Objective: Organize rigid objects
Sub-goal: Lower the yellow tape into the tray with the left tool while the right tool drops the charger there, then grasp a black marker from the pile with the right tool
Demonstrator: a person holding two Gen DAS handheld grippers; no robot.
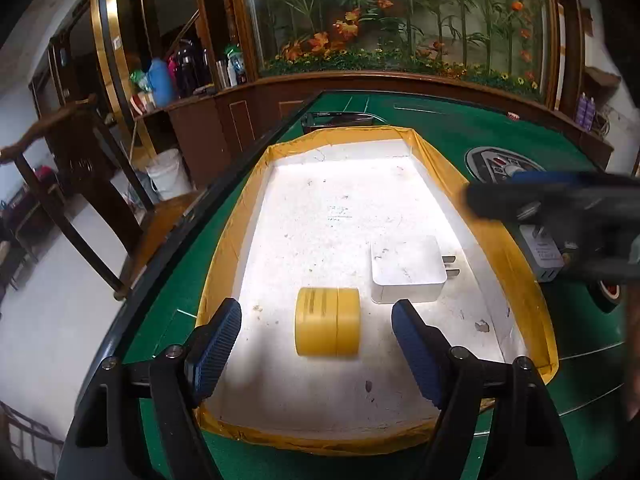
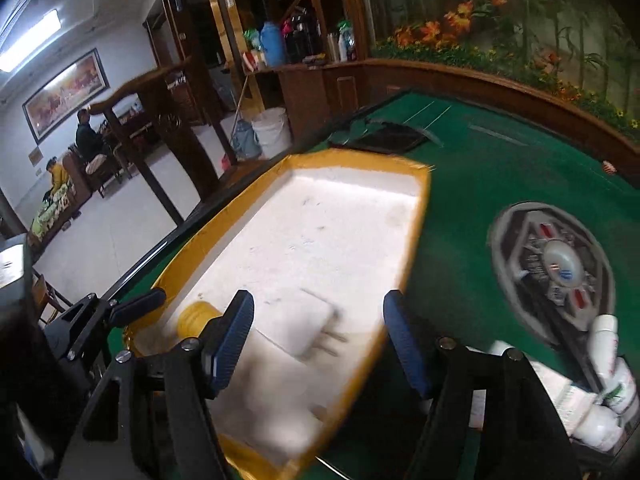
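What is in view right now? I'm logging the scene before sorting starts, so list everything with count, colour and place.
tray: 1, white inside with yellow taped rim, on the green table
tape roll: 1, yellow, on its side inside the tray, near end
white charger: 1, white, prongs pointing right, inside the tray beside the tape roll
grey charger: 1, grey, just outside the tray's right rim
white bottles: several, white, on the table right of the tray
control panel: 1, round, grey, set in the table
table: 1, green felt
left gripper: 1, black with blue pads, open over the tray
right gripper: 1, black with blue pads, open
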